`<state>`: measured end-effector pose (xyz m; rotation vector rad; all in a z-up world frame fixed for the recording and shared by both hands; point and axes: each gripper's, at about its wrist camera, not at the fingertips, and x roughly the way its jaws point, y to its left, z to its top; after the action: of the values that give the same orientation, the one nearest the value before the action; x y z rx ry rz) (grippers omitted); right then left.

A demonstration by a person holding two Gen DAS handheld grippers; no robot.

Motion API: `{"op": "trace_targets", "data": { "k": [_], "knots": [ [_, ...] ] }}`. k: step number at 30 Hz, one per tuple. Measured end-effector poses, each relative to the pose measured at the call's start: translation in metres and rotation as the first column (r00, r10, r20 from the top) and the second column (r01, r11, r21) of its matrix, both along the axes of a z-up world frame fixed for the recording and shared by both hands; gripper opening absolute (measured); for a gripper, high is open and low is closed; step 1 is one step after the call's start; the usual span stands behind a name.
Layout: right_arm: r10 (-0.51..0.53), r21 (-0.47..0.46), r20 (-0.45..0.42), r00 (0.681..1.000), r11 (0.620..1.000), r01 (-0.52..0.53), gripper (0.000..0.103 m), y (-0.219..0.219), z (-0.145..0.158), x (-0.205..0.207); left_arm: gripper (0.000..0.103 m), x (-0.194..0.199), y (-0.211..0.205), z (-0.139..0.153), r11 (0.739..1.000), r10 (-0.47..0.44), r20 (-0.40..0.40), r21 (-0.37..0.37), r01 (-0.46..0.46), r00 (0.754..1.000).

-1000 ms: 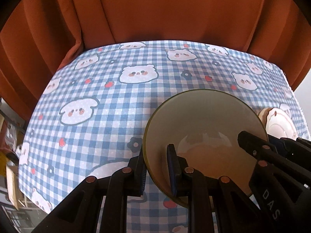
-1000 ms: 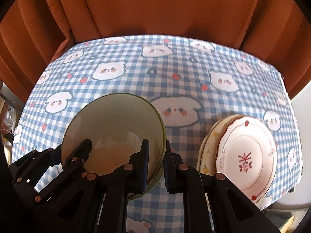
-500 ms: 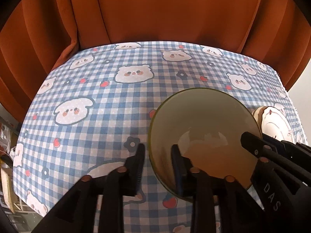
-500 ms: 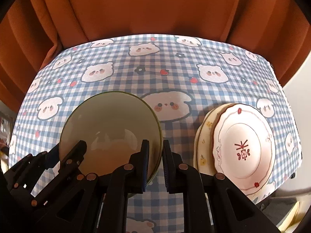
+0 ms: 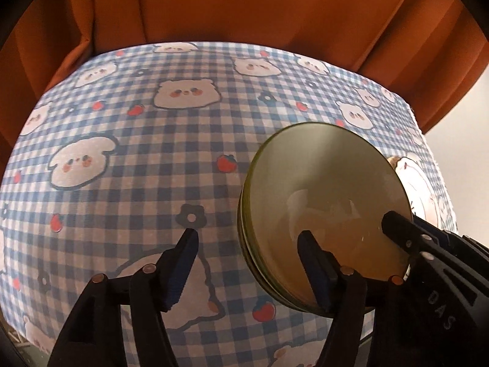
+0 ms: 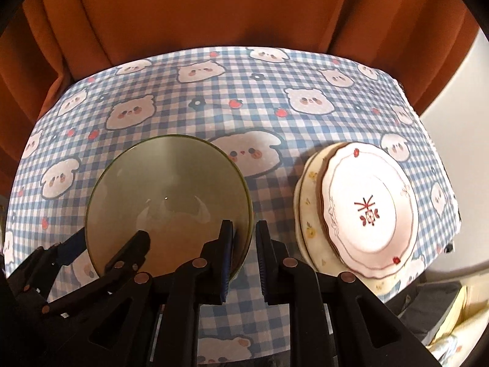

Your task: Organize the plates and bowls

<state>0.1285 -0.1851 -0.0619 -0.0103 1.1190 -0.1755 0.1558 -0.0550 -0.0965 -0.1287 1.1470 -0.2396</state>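
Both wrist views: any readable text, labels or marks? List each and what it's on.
"DAS": raised letters on the black body of the right claw, seen in the left wrist view; more may be cut off.
Red mark at the centre of the white plate: a decorative motif, not readable as text.
Nothing else legible.

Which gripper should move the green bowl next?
Right. The right gripper has its fingers straddling the green bowl's rim, nearly closed. The left gripper is wide open, only one finger over the bowl. The plate stack sits on the right side.
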Motion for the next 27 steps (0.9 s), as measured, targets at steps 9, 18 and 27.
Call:
{"op": "trace_targets", "data": {
  "k": [9,18,27],
  "knots": [
    [-0.040,0.007,0.030,0.999,0.999,0.040,0.024,-0.002,0.010,-0.010,0.070,0.008,-0.008,-0.006,0.998,-0.059,-0.028,0.000,0.059,0.998],
    [-0.024,0.161,0.026,0.999,0.987,0.019,0.056,-0.027,-0.004,0.011,0.070,0.013,-0.010,-0.010,0.999,-0.025,-0.034,0.043,0.026,0.999],
    [0.050,0.367,-0.077,0.996,0.930,-0.018,0.056,-0.040,-0.040,0.031,0.069,0.014,-0.013,-0.015,0.995,0.047,-0.048,0.085,-0.043,0.998]
  ]
}}
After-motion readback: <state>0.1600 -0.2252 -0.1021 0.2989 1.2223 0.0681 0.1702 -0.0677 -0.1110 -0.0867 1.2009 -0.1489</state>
